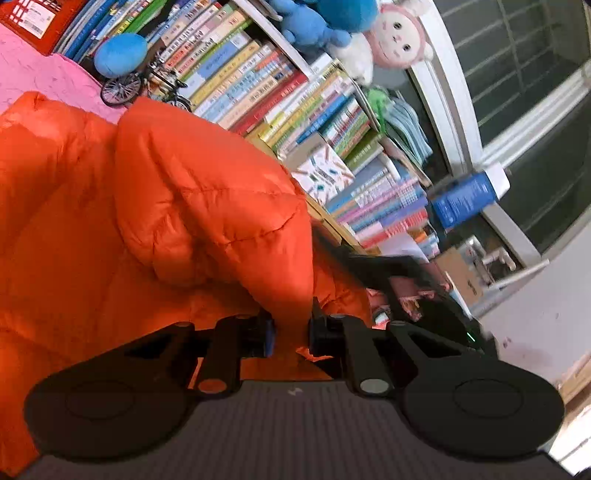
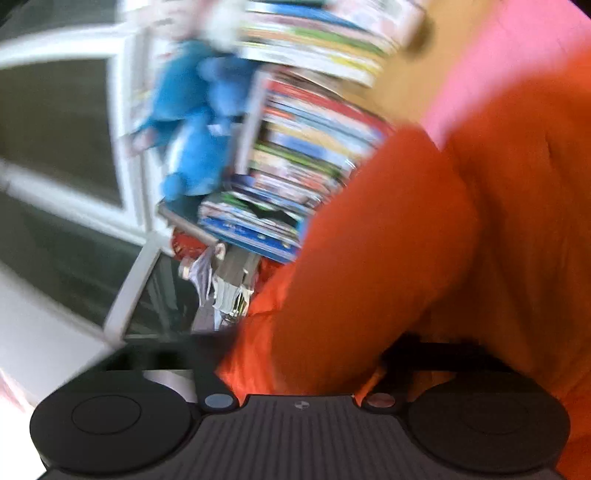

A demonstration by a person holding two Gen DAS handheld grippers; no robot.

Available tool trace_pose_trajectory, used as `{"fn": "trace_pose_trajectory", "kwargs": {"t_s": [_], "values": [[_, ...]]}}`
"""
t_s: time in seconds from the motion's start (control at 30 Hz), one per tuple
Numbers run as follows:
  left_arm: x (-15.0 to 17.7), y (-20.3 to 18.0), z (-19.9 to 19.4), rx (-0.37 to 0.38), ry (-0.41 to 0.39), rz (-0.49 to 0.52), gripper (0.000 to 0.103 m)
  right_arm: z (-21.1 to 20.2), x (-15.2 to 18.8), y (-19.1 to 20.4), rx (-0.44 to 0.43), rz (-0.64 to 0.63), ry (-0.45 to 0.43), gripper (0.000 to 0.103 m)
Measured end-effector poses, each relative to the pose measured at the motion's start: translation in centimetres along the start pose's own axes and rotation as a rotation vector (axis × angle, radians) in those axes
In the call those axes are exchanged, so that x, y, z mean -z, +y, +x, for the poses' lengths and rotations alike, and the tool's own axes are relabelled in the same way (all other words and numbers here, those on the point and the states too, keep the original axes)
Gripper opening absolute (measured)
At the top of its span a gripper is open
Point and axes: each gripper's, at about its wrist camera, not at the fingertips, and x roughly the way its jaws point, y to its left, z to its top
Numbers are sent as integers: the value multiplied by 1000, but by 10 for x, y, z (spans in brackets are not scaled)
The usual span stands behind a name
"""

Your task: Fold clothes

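A puffy orange jacket fills the left and middle of the left wrist view, lying heaped on a pink sheet. My left gripper is shut on a fold of its fabric, which rises between the two black fingers. In the blurred right wrist view the same jacket covers the right half. A bunch of it is squeezed between the jaws of my right gripper, whose fingertips are hidden under the cloth.
A shelf packed with colourful books stands close behind the jacket, with a blue plush toy and a pink one on top. A small model bicycle is by the shelf. A white-framed window is to the right.
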Motion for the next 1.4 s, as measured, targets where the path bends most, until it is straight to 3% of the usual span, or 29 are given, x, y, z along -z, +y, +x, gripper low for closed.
{"fn": "trace_pose_trajectory", "kwargs": {"t_s": [0.07, 0.13, 0.2, 0.27, 0.33, 0.4, 0.43, 0.57, 0.67, 0.77, 0.83, 0.93, 1.07, 1.17, 1.23, 1.27, 1.33, 1.4], "values": [[2, 12, -12, 90, -24, -57, 16, -1, 3, -4, -30, 8, 2, 24], [3, 37, -26, 259, -85, -219, 19, -6, 5, -5, -111, 30, 9, 22], [3, 63, -39, 411, -157, -395, 30, -9, 3, -4, -216, 76, 17, 22], [0, 75, -46, 383, -195, -430, 35, -13, -1, 3, -278, 87, 20, 22], [-3, 80, -40, 322, -154, -447, 56, -15, -3, 12, -313, 66, 24, 22], [-1, 87, -32, 312, -145, -493, 83, -20, -2, 17, -334, 35, 30, 22], [0, 93, -28, 327, -158, -545, 87, -22, -1, 17, -338, 19, 30, 22], [3, 110, -7, 369, -168, -713, 90, -25, 2, 8, -319, 0, 45, 22], [-6, 109, 9, 355, -144, -732, 90, -28, 8, -2, -248, -35, 46, 22], [-13, 105, 8, 456, -178, -755, 90, -29, 11, -13, -171, -57, 31, 20], [-16, 94, -4, 513, -183, -656, 92, -33, 10, -23, -142, -41, 13, 19], [-18, 84, -21, 438, -192, -506, 102, -38, 8, -38, -162, 5, 2, 17], [-27, 100, -15, 249, -158, -543, 102, -41, 10, -45, -180, -4, -7, 16], [-35, 91, 3, 126, -105, -490, 96, -40, 13, -51, -149, -44, -6, 16], [-40, 85, 15, 45, -70, -450, 63, -36, 16, -56, -85, -73, 0, 16], [-44, 76, 20, 27, -66, -408, 32, -35, 18, -58, -61, -86, 4, 16], [-52, 55, 29, 2, -62, -316, 27, -33, 20, -58, -30, -111, 12, 16], [-56, 25, 25, -6, -103, -148, 26, -34, 24, -54, 1, -162, 11, 16]]}}
